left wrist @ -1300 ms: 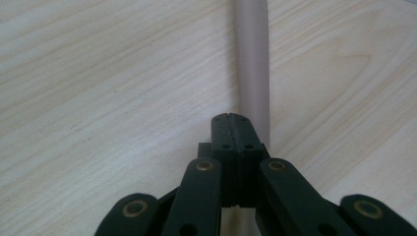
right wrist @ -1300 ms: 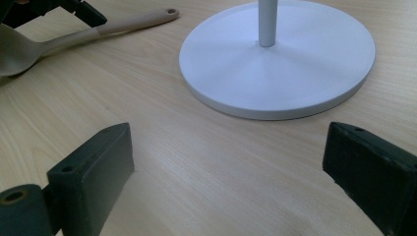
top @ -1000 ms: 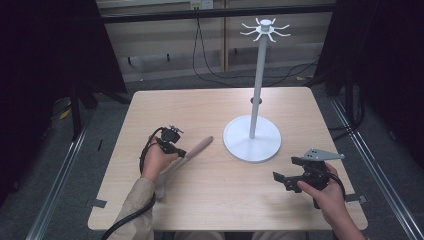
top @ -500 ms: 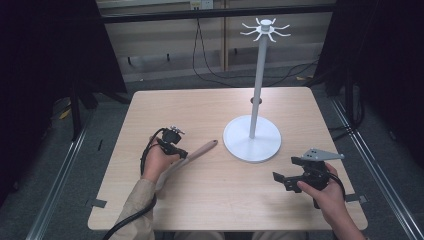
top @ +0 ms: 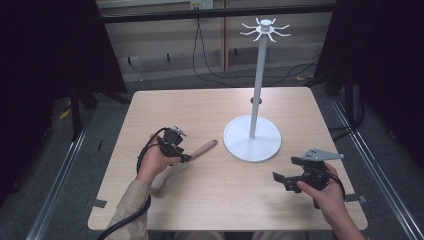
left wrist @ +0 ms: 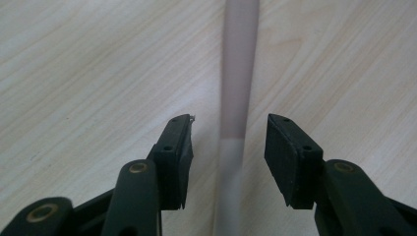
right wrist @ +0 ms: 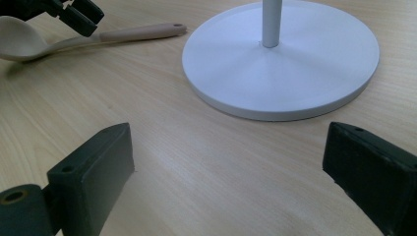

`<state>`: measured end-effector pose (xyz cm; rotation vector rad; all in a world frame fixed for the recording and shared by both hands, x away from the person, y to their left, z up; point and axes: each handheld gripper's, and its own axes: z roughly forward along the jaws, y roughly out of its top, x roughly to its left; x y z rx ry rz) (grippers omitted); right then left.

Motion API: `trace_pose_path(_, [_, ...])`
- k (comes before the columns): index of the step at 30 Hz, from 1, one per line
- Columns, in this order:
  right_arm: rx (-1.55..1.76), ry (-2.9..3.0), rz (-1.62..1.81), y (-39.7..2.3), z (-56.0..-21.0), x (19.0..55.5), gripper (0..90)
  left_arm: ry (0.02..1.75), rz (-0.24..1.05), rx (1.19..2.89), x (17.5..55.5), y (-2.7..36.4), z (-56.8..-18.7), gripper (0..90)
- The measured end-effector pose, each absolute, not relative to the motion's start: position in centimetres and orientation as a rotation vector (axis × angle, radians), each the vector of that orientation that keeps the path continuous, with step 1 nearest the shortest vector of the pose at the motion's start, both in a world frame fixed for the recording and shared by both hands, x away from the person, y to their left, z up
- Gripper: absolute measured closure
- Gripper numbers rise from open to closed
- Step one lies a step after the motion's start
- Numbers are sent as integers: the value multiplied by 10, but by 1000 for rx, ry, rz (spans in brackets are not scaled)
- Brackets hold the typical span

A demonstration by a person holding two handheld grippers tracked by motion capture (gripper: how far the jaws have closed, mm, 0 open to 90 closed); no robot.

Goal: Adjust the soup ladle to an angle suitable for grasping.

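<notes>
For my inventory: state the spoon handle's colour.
Dusty pink handle, cream bowl; clearest in the right gripper view.

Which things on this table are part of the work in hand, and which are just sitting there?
In use:
- beige wooden-handled spoon, lying between the open left gripper
- white hook stand with round base

Idle:
- right gripper, open, above bare table
- light wooden table

The long spoon (top: 192, 156) has a pale beige bowl and a pinkish-tan handle. It lies on the light wood-grain table (top: 210, 200), beside the white metal stand with its round base (top: 252, 145). Both hand-held grippers are black.
</notes>
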<state>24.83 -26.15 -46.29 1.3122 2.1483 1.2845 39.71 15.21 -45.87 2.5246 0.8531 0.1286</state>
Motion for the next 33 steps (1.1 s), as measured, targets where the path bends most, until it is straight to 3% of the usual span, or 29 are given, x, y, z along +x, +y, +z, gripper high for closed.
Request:
trace_pose_path(6, [1315, 2150, 1284, -261, -463, 248, 47, 811, 119, 2617, 397, 143, -469, 527])
trace_pose_path(12, [1314, 2147, 1286, -262, -463, 248, 47, 781, 126, 2661, 397, 136, -473, 679])
trace_pose_path(13, [1314, 2145, 1284, -262, -464, 249, 48, 792, 132, 2668, 398, 135, -472, 765])
trace_pose_path(20, [1311, 2147, 1289, -262, -463, 248, 48, 802, 115, 2625, 398, 140, -470, 773])
trace_pose_path(33, [1305, 2161, 1293, -259, -465, 250, 47, 840, 131, 2432, 391, 158, -420, 778])
